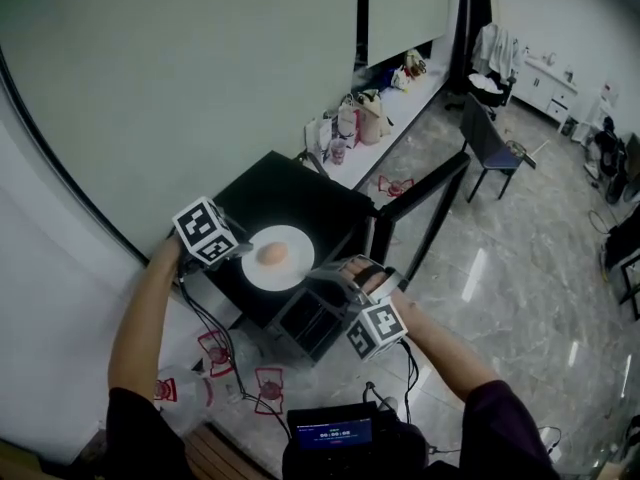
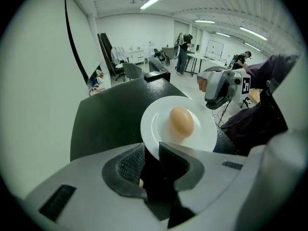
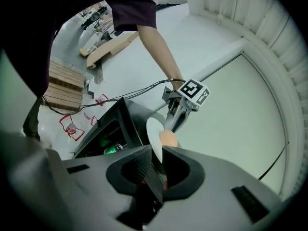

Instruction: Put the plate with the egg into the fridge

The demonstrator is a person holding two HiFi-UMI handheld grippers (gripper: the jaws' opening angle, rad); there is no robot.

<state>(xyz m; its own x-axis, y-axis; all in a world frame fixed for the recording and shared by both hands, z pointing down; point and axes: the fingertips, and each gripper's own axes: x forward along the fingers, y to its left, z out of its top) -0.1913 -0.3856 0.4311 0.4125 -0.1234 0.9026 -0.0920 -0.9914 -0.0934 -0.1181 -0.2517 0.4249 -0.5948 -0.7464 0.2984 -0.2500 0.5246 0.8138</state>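
Observation:
A white plate with a brown egg on it rests on top of the black fridge. My left gripper is shut on the plate's left rim; in the left gripper view the rim of the plate runs between the jaws, with the egg just beyond. My right gripper is at the opposite rim. In the right gripper view the plate stands edge-on in the narrow gap of the slightly parted jaws, and the pads do not clearly press it. The egg shows behind.
The fridge stands open at the front, with a green can inside. A wall is close behind it. A counter with bags and a chair stand further back. Cables and red floor marks lie by the fridge.

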